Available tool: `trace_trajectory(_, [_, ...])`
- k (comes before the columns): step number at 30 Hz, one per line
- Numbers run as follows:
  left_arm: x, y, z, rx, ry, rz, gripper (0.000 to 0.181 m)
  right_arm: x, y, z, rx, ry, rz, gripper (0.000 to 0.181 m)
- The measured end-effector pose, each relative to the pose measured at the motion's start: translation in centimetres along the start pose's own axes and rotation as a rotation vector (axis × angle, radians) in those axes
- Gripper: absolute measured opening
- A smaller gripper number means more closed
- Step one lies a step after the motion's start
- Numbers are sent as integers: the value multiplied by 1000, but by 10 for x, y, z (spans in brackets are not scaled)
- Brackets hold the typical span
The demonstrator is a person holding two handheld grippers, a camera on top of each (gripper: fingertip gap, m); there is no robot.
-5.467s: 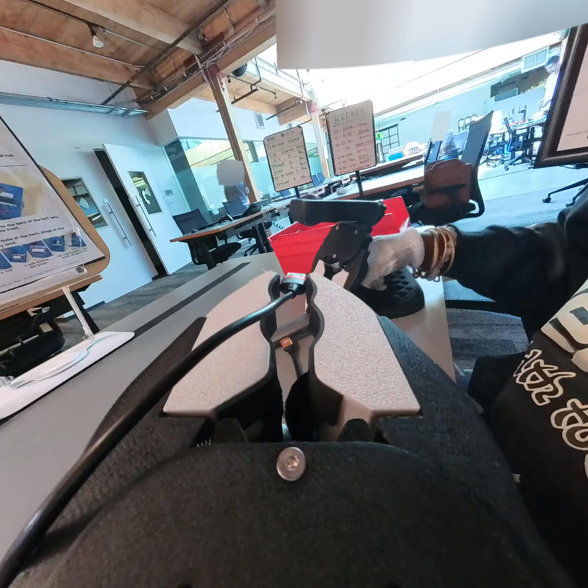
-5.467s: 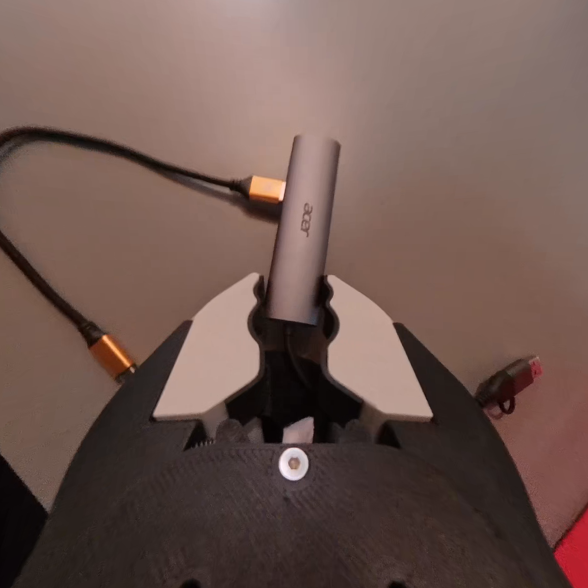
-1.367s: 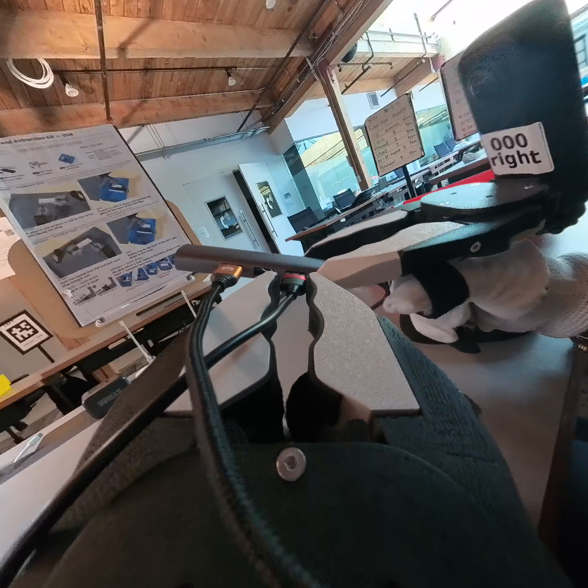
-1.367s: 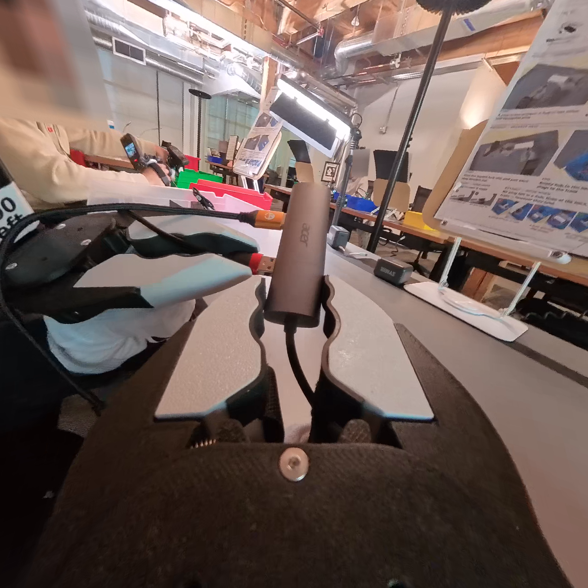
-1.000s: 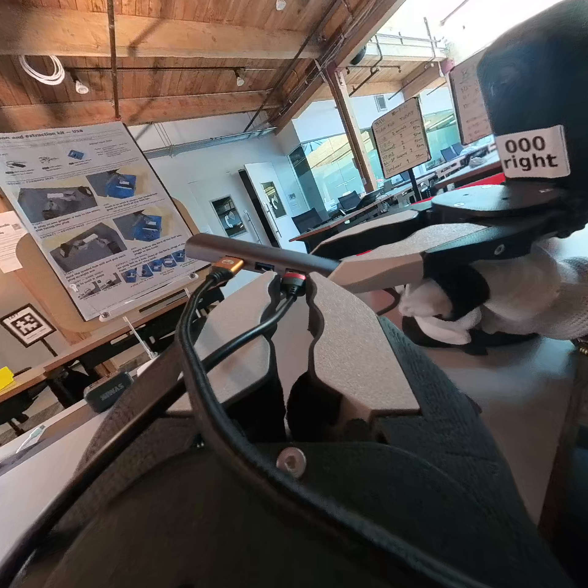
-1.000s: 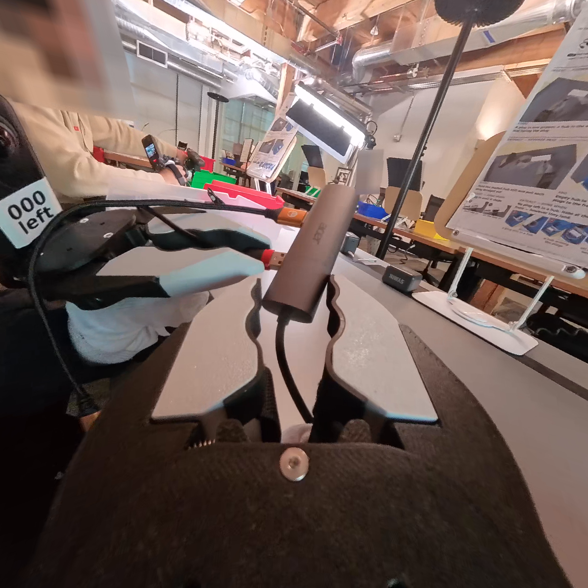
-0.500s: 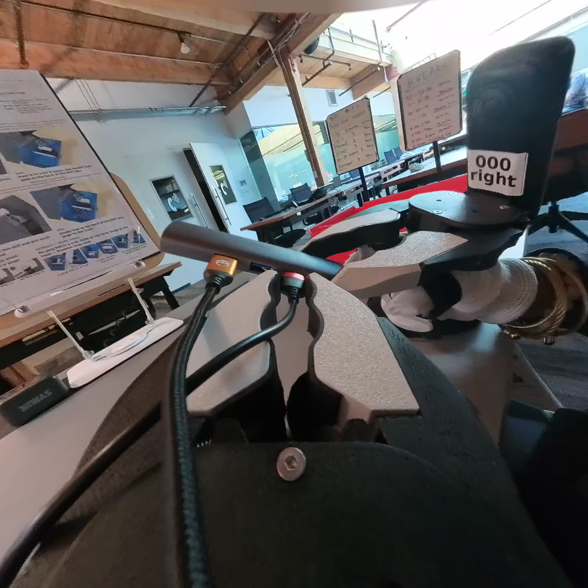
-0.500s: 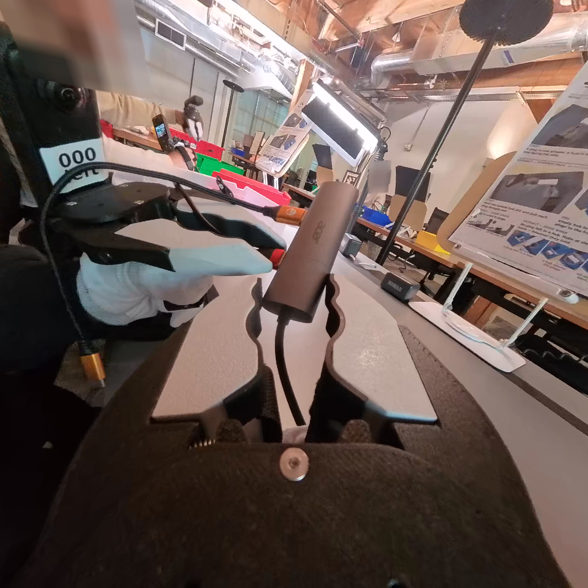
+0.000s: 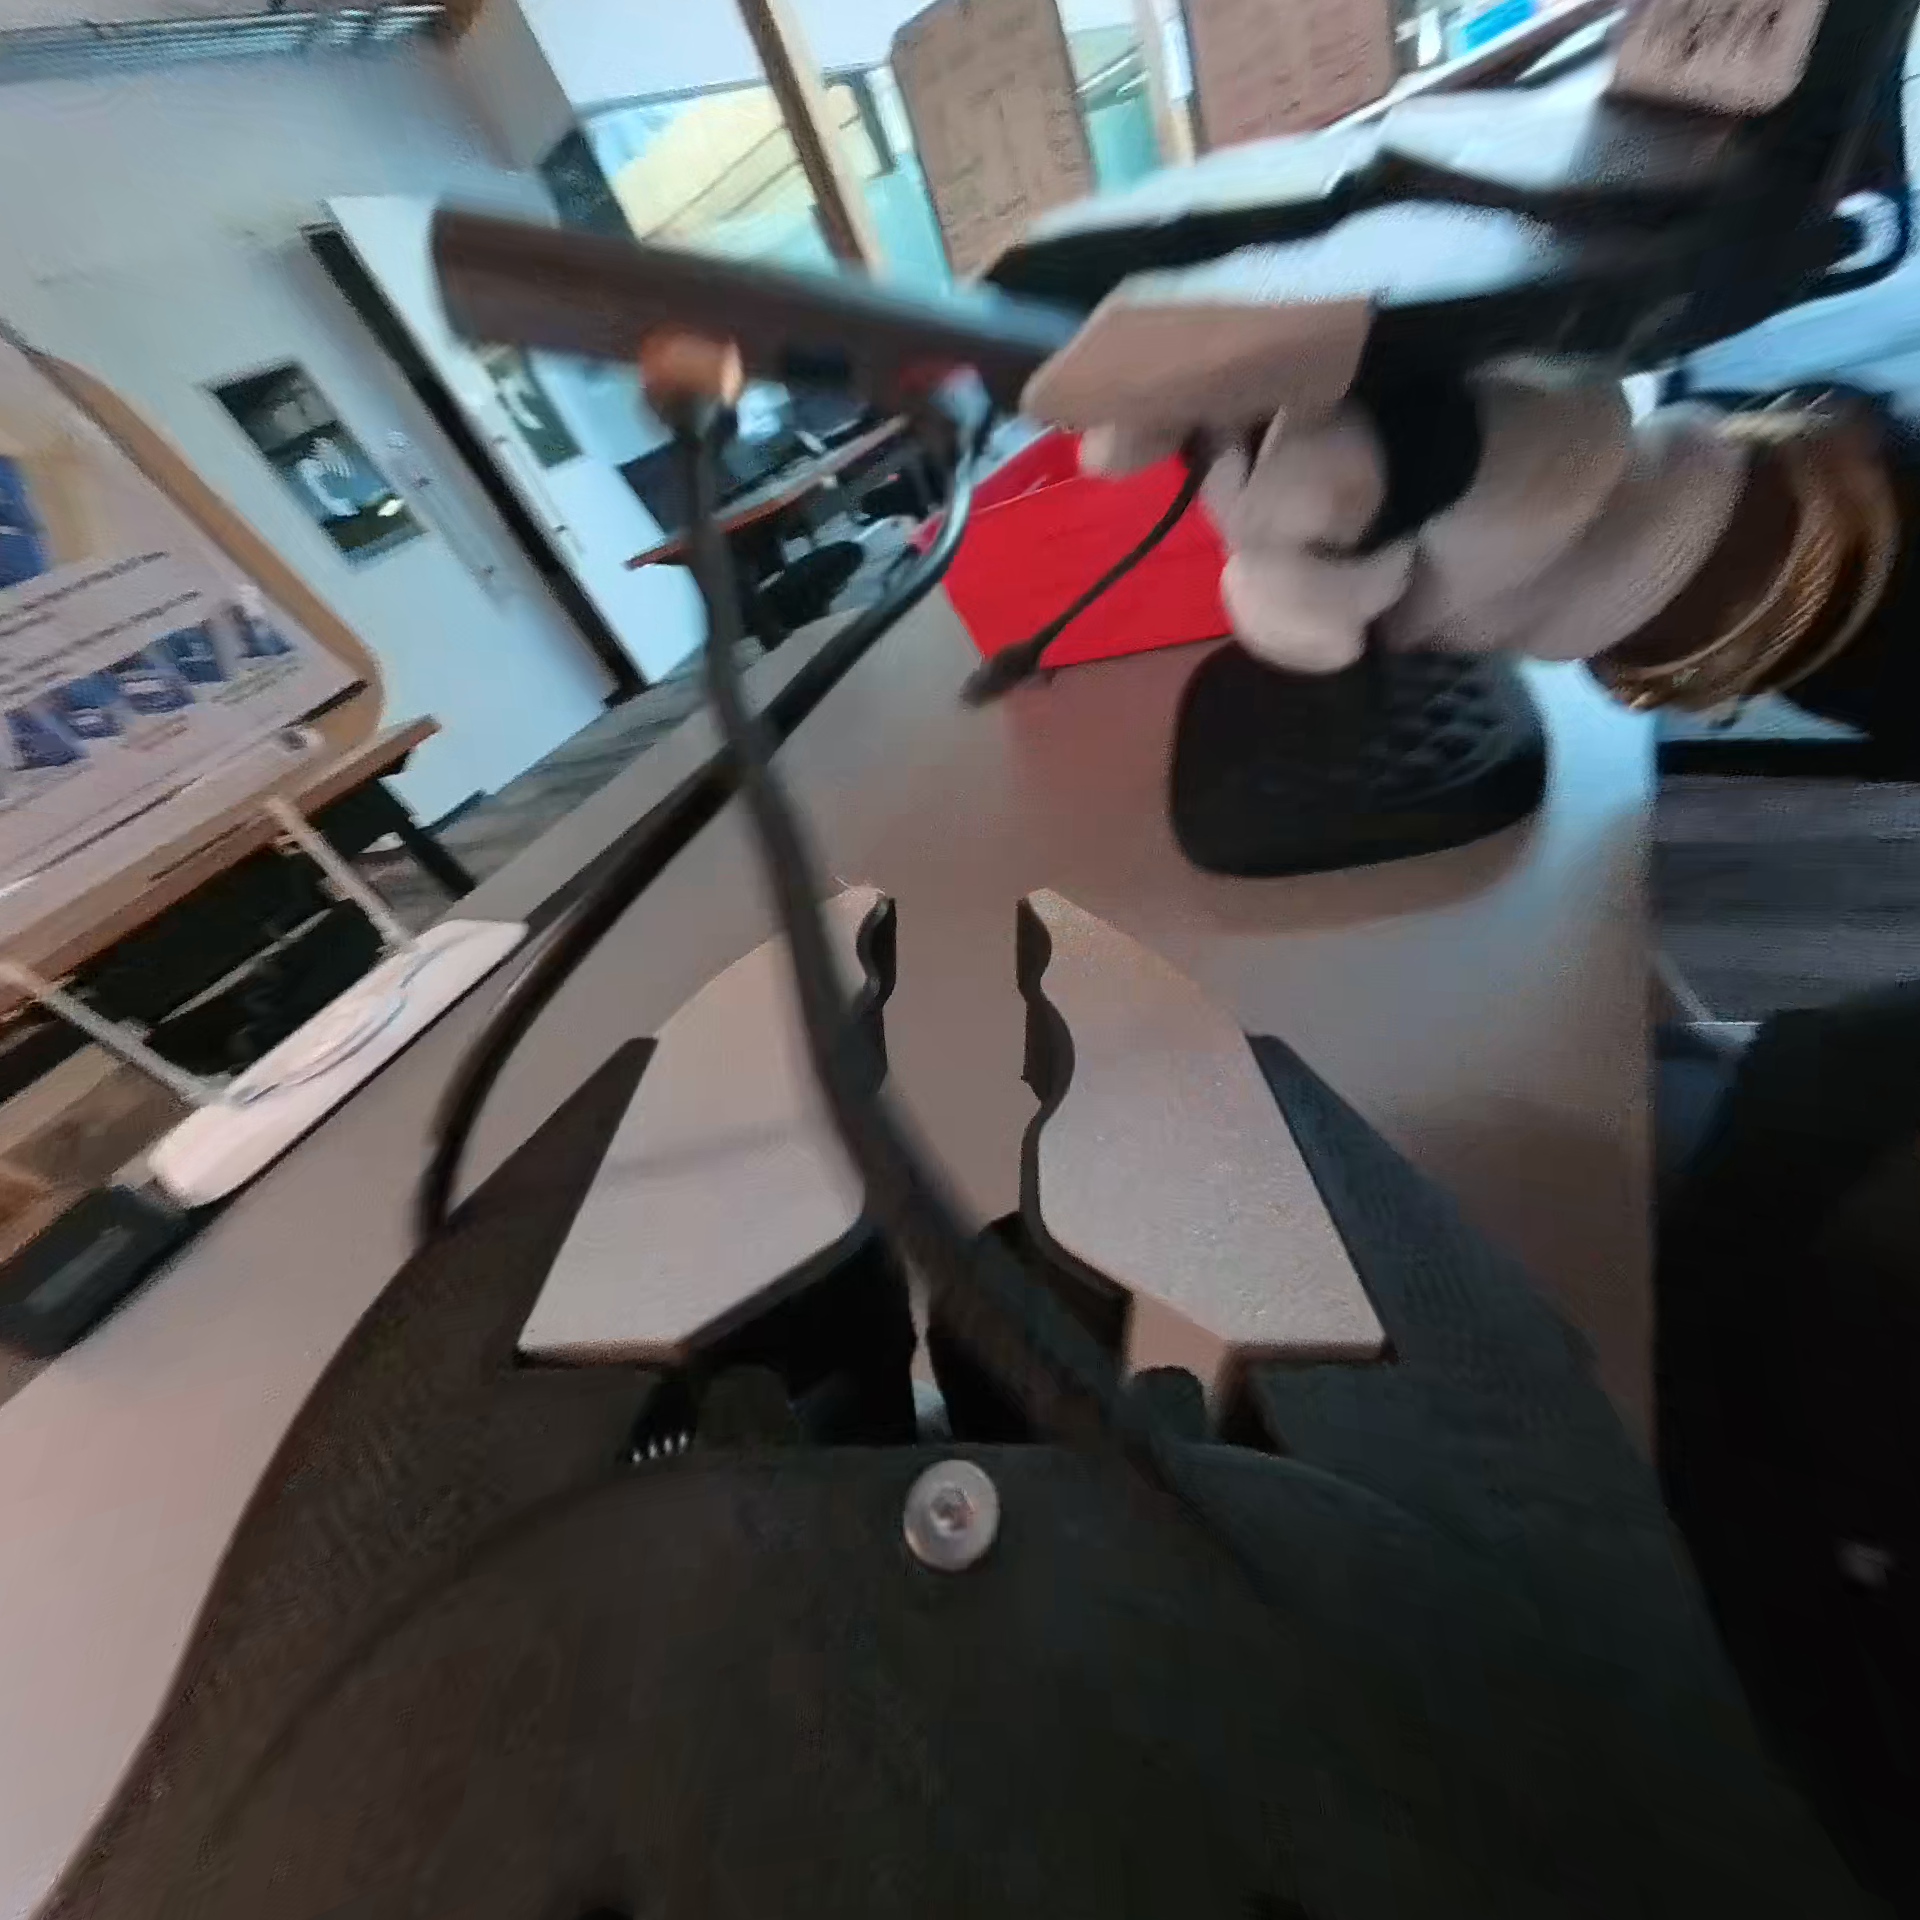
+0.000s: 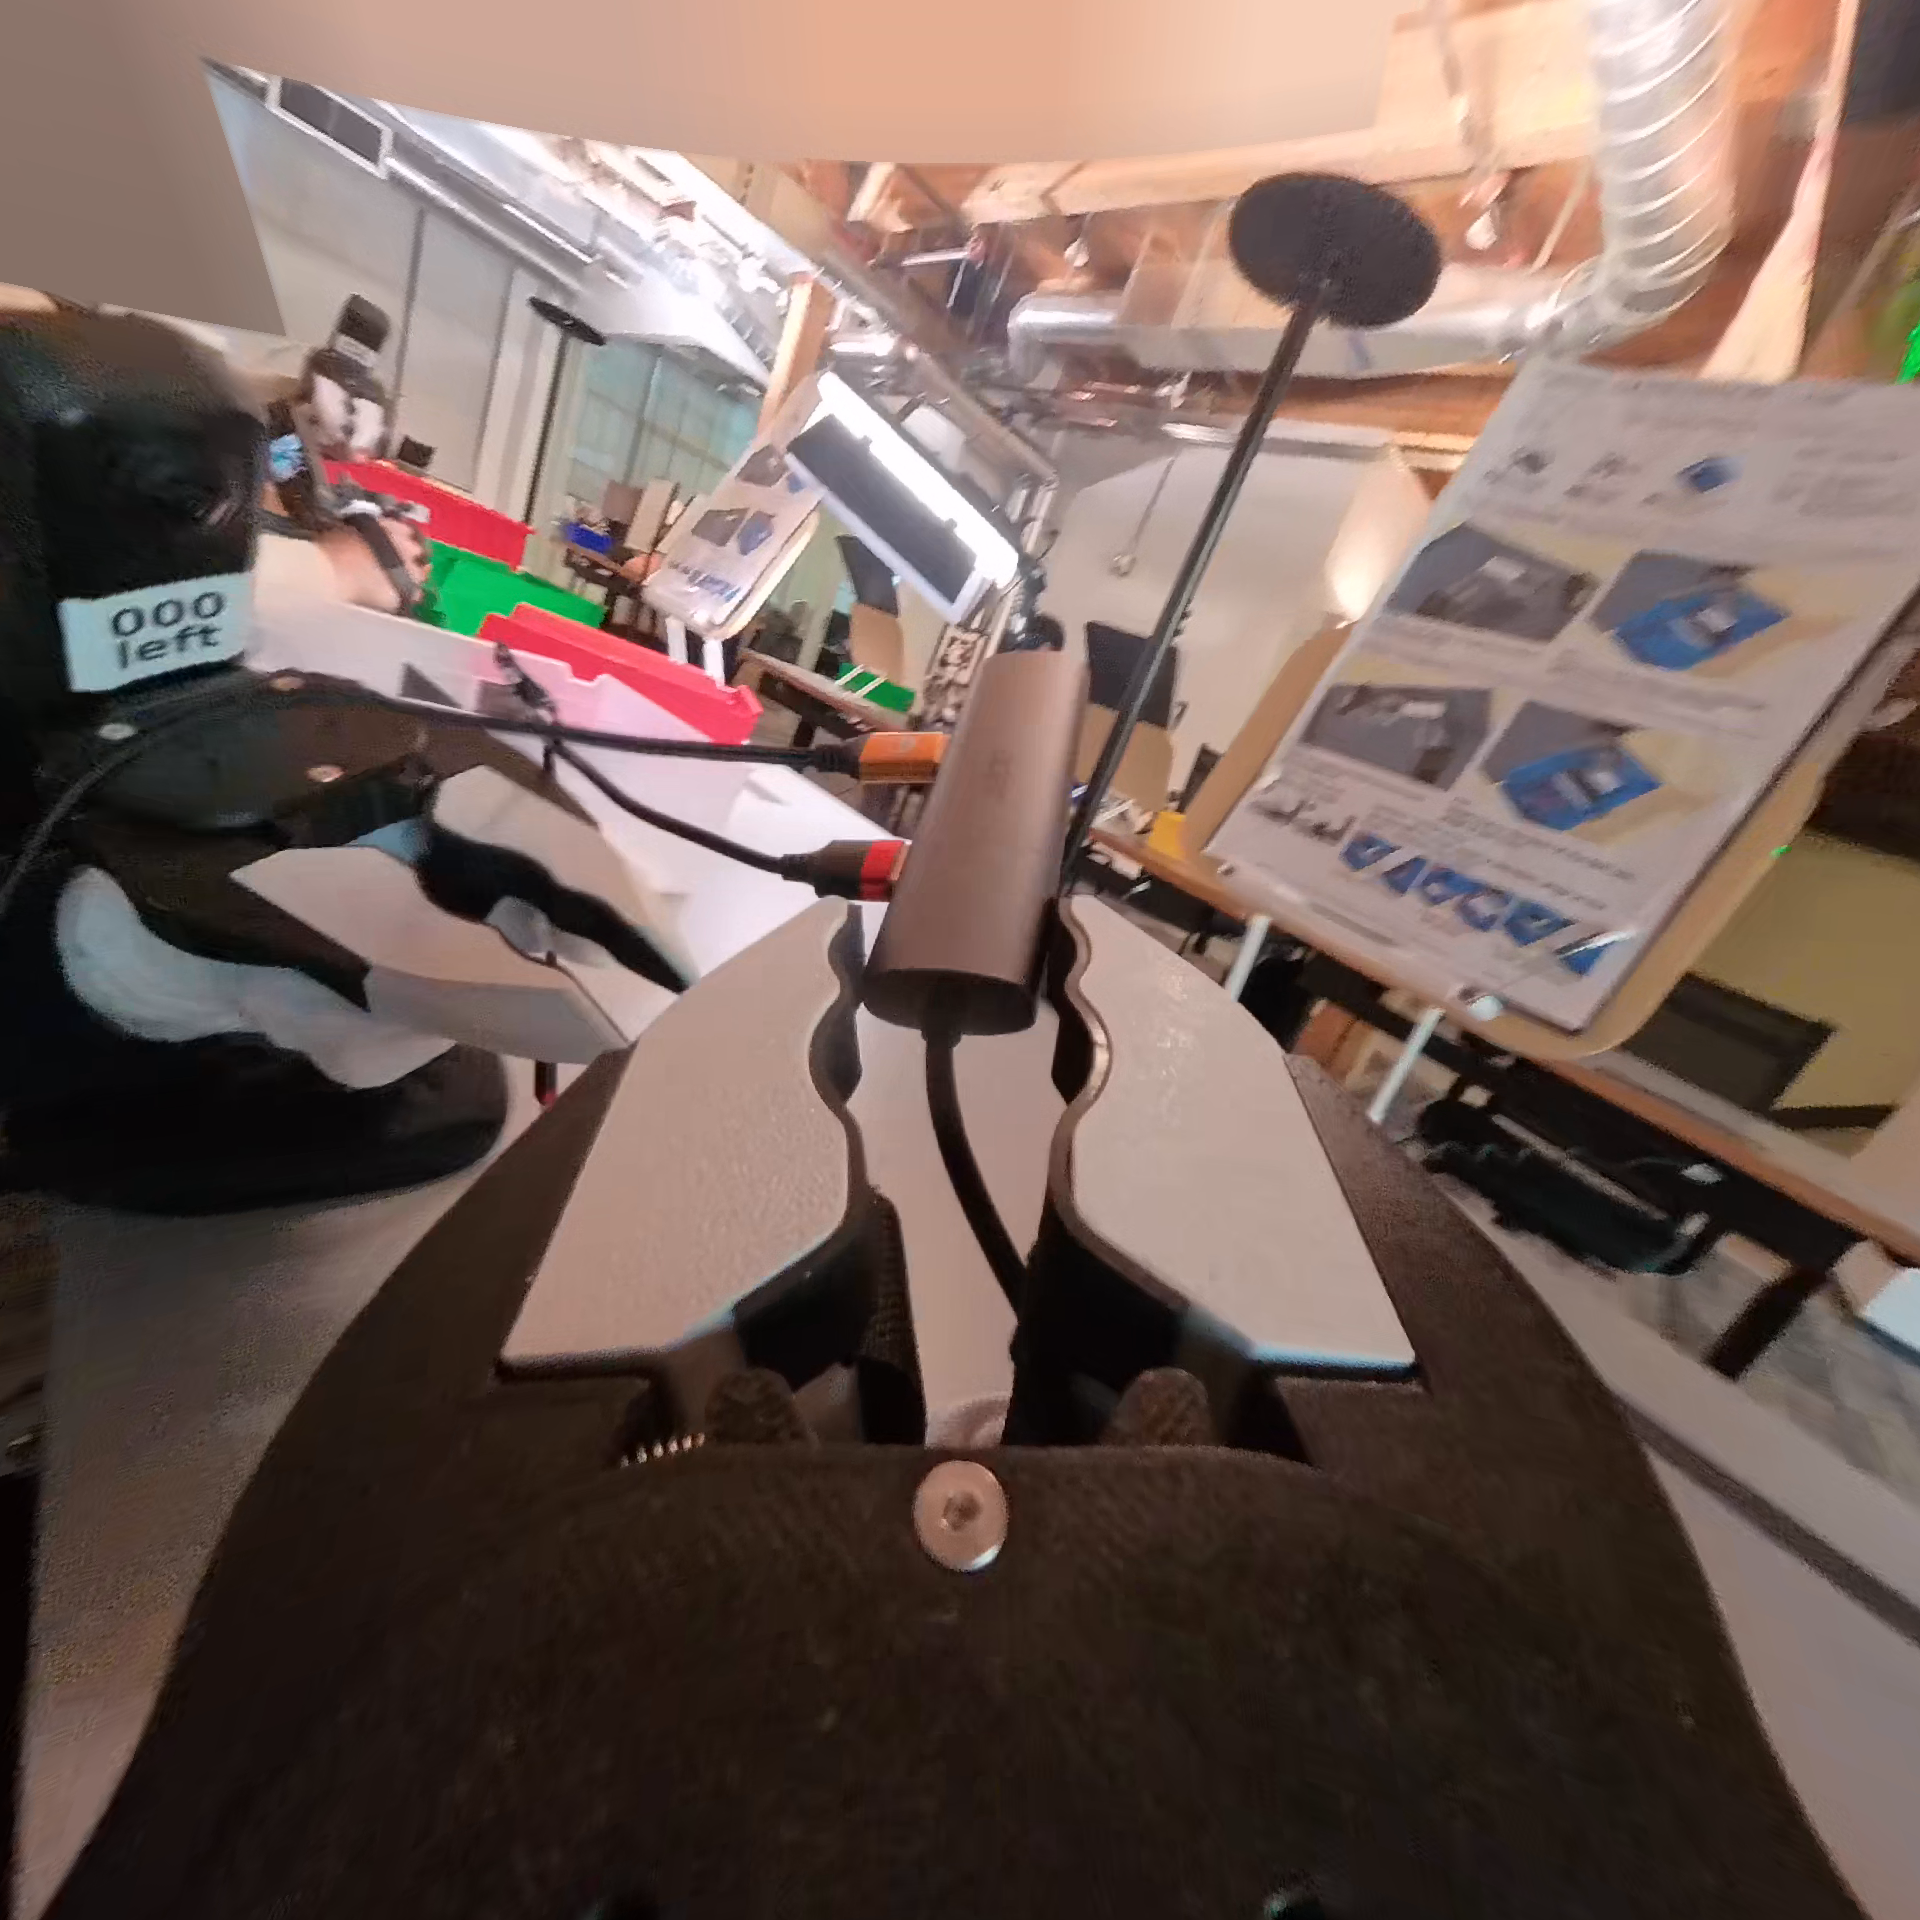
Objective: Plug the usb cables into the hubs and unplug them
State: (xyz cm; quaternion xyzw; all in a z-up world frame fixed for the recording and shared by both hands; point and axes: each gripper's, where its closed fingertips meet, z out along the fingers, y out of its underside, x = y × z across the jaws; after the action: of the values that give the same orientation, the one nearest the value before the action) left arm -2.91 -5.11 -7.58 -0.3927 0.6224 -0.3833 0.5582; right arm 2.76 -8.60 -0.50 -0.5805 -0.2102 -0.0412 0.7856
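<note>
My right gripper (image 10: 956,935) is shut on the lower end of a grey usb hub (image 10: 997,821) and holds it up above the table. An orange plug (image 10: 904,753) and a red plug (image 10: 857,868) both sit in the hub's left side, their black cables trailing left. My left gripper (image 9: 951,914) is open and empty, below and back from the hub (image 9: 727,301). A black cable (image 9: 800,935) hangs from the orange plug (image 9: 675,364) across my left finger. In the right wrist view the left gripper (image 10: 582,966) is apart from the plugs. The left wrist view is blurred.
A grey table (image 9: 1039,810) lies below both grippers. A red bin (image 9: 1081,561) stands at its far end, with a black domed object (image 9: 1351,758) in front of it. A poster on a stand (image 10: 1579,675) is at the right, with a white base (image 9: 332,1039). A thin black pole (image 10: 1195,582) rises behind the hub.
My left gripper has let go of the red plug, opened and drawn back and down from the hub. The red plug stays in the hub. The right gripper still holds the hub.
</note>
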Motion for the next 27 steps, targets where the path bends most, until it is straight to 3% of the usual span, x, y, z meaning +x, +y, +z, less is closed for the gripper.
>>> trace_trajectory(4, [-8, -3, -4, 66, -5, -67, 21, 39, -38, -9, 69, 95, -122, 33])
trace_trajectory(9, [-12, -22, -14, 200, -39, -32, 21, 103, -90, -32, 139, 305, -263, 33])
trace_trajectory(12, [-23, -22, -19, 234, -70, -106, 21, 150, -116, -66, 138, 519, -379, 33])
trace_trajectory(17, [-36, -22, -25, 281, -103, -198, 21, 214, -146, -153, 32, 985, -683, 33])
trace_trajectory(19, [-37, -20, -24, 272, -110, -210, 21, 226, -148, -177, -15, 1087, -780, 33])
trace_trajectory(22, [-38, -18, -23, 258, -118, -203, 21, 239, -135, -189, -127, 1121, -922, 33])
trace_trajectory(27, [-38, -17, -22, 246, -120, -199, 21, 273, -55, -177, -496, 957, -995, 33])
